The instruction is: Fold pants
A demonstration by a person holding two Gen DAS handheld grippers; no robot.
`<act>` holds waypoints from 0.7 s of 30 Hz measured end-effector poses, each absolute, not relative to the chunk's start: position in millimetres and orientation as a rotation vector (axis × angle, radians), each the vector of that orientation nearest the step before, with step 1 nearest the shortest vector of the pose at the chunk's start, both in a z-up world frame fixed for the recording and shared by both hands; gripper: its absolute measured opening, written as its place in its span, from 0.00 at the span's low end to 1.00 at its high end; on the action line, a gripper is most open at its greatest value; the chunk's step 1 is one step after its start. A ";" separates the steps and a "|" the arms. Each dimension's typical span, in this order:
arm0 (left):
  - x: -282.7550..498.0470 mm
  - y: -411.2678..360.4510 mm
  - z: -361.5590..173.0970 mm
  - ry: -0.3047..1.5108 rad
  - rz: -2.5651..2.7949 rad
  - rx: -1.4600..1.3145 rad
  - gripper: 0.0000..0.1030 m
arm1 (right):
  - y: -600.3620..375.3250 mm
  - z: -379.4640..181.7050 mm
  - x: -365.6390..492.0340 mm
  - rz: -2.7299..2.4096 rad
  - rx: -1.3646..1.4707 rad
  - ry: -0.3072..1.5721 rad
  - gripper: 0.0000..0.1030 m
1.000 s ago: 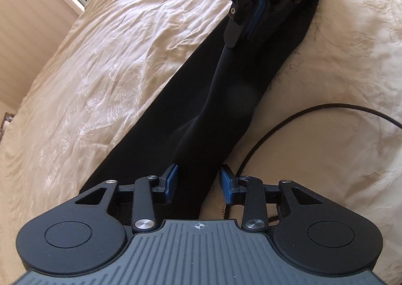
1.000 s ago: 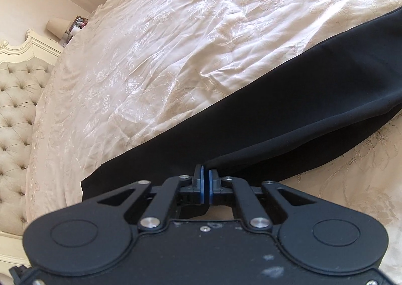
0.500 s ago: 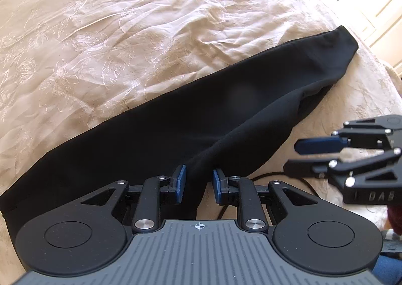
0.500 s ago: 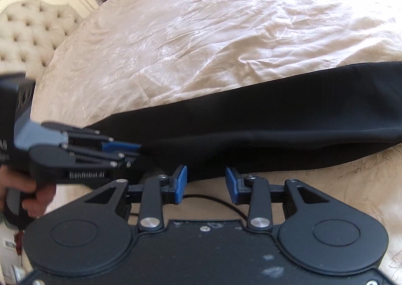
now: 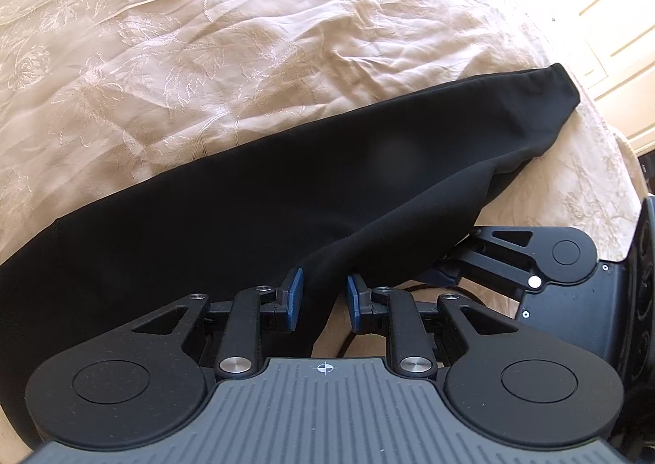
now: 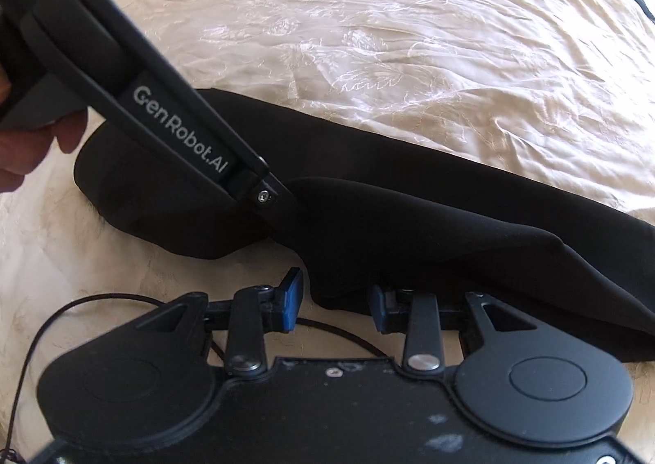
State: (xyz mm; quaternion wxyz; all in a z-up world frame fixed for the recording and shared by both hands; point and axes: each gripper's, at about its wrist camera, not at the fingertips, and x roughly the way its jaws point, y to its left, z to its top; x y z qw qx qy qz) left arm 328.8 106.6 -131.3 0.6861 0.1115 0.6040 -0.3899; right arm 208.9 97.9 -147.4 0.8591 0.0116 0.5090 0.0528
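Black pants (image 5: 286, 193) lie lengthwise left to right across the bed (image 5: 204, 34); both grippers, left (image 5: 323, 298) and right (image 6: 335, 302), straddle the near edge, jaws wide, gripping nothing.

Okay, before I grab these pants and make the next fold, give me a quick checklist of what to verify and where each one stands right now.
1. Left tool open: ok, blue pads apart.
2. Cloth between its pads: ok, a ridge of the black pants sits in the gap.
3. Right tool open: ok, pads apart.
4. Cloth between its pads: ok, the near pants edge bulges into the gap.
5. Pants flat on the bedspread: not ok, the near edge is bunched and lifted.
6. Black cable clear of the tools: cannot tell, it runs under the right tool.
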 end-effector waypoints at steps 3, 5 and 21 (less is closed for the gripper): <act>323.0 110.9 -123.8 1.354 -0.853 0.264 0.27 | 78.7 -145.9 213.5 0.126 0.218 1.131 0.15; 314.0 114.9 -114.5 1.321 -0.828 0.304 0.31 | 66.9 -138.9 210.6 0.132 0.297 1.158 0.14; 243.8 127.0 -122.0 1.080 -0.637 0.663 0.44 | 59.0 -137.0 188.0 0.192 0.439 1.364 0.13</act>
